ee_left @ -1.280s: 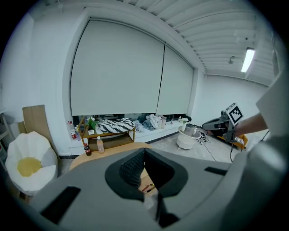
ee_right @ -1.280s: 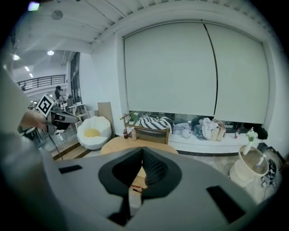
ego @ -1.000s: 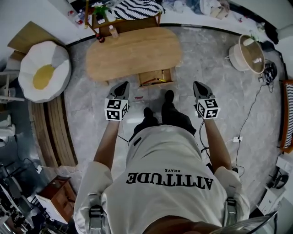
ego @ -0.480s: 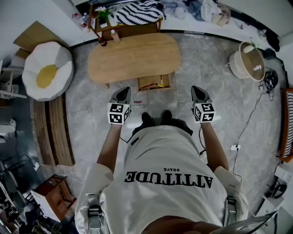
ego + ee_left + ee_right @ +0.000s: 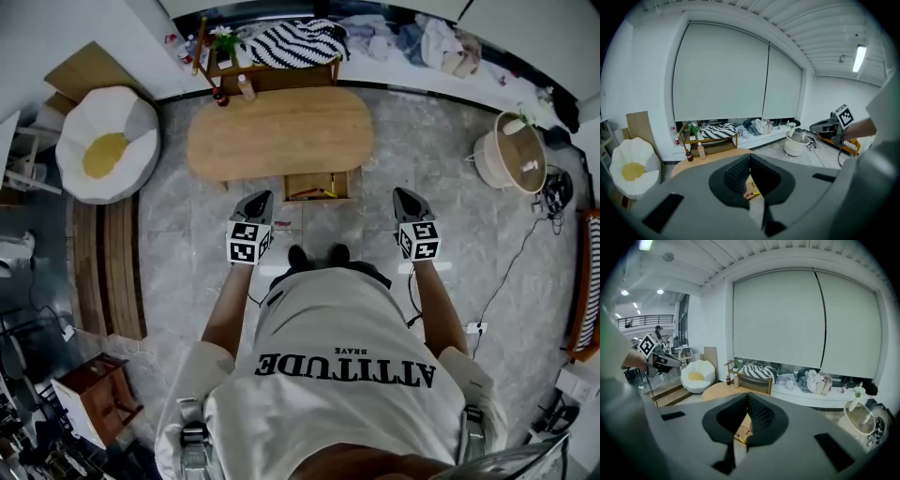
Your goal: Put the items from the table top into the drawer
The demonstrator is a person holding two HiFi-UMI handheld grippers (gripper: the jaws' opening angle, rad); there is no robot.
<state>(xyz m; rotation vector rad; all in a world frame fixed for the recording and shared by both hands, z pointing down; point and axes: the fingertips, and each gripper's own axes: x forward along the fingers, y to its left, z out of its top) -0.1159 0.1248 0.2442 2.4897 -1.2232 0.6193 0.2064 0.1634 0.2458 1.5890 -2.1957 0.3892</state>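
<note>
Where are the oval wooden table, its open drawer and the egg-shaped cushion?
Oval wooden table (image 5: pixel 281 127): head view, bare top.
Open wooden drawer (image 5: pixel 305 183): head view, bare floor.
White-and-yellow egg-shaped cushion (image 5: pixel 105 155): head view, yolk.

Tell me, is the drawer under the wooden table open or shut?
Open. In the head view the drawer sticks out past the table's near edge, and small things lie inside it.

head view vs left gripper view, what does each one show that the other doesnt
Only the head view: the person's shirt and a small wooden cabinet. Only the left gripper view: the blinds and the ceiling lamp. Both: the table, its open drawer, the egg cushion, the basket and the right tongs.
</note>
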